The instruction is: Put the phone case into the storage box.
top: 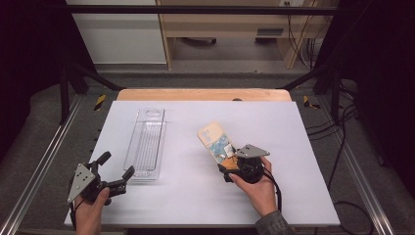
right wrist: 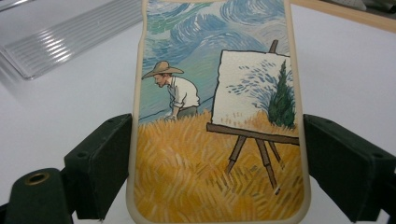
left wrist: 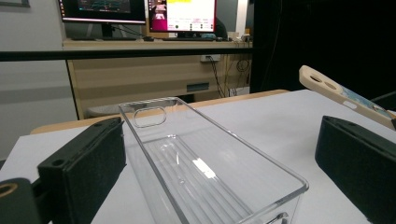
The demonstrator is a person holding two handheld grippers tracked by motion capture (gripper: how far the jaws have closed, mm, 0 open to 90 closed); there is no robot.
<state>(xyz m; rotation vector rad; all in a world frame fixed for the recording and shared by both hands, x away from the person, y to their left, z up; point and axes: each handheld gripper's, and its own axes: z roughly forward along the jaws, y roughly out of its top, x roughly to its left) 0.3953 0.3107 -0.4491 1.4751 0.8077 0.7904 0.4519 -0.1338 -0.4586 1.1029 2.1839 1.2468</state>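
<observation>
Both tongs differ: right tongs [top: 226,164] clamp the phone case [top: 215,139], its lower end hidden; left tongs [top: 116,171] gape.

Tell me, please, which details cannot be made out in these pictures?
- Phone case, right gripper view: both ends are cut off by the frame edges.
- Clear tray, left gripper view: near end cut off by the bottom edge.
- Monitors, left gripper view: text too small.
- Right tongs, high view: tips covered by the grey plate.
</observation>
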